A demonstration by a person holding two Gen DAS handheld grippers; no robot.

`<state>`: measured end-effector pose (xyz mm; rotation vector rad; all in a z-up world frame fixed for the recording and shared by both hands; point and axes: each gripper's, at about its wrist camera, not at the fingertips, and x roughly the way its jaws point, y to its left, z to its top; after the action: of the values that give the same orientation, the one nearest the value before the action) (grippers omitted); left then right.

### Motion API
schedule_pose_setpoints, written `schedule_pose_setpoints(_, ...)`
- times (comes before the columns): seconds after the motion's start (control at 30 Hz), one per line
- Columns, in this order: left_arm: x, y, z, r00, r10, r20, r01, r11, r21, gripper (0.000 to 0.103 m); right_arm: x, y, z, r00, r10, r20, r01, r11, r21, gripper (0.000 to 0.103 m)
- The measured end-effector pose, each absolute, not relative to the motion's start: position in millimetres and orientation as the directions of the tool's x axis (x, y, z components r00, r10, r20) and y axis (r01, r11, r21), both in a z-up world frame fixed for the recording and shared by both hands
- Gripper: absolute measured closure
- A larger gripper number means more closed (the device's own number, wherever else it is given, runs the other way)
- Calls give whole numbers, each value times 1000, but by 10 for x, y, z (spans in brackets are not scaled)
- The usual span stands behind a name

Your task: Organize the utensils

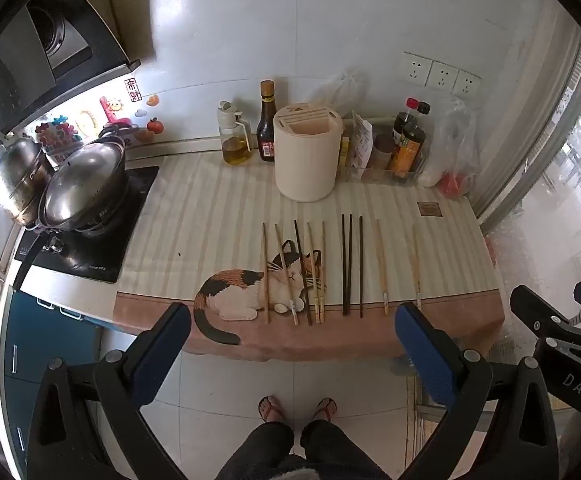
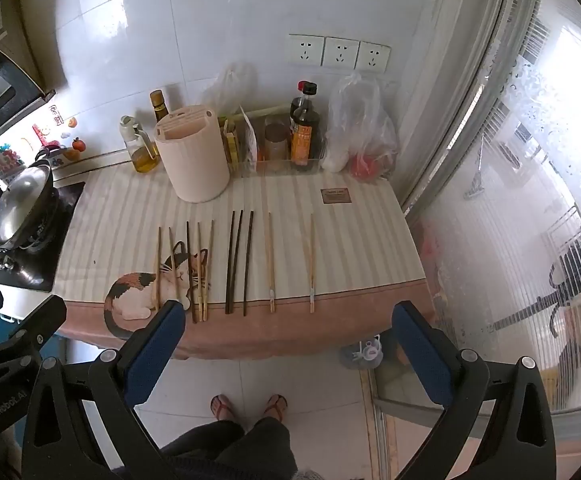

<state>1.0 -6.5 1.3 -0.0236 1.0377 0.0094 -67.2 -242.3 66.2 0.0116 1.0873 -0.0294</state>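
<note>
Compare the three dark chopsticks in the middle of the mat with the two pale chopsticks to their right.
The dark chopsticks are near-black and lie close together; the pale chopsticks are light wood, spread apart, with whitish bands near their near ends. Both sets lie flat on the cat mat, pointing toward the wall.

Cream holder [image 1: 305, 152], striped cat-print cloth [image 1: 194, 208], dark and tan chopsticks [image 1: 346, 264]
</note>
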Motion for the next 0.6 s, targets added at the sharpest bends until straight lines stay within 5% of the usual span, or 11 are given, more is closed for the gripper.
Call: schedule_pose_setpoints(0.6,40,-205,194,516,-7,-857,-10,1000,-14,0,-682,-2461,788,471,-18,-882,34,999,-2,0)
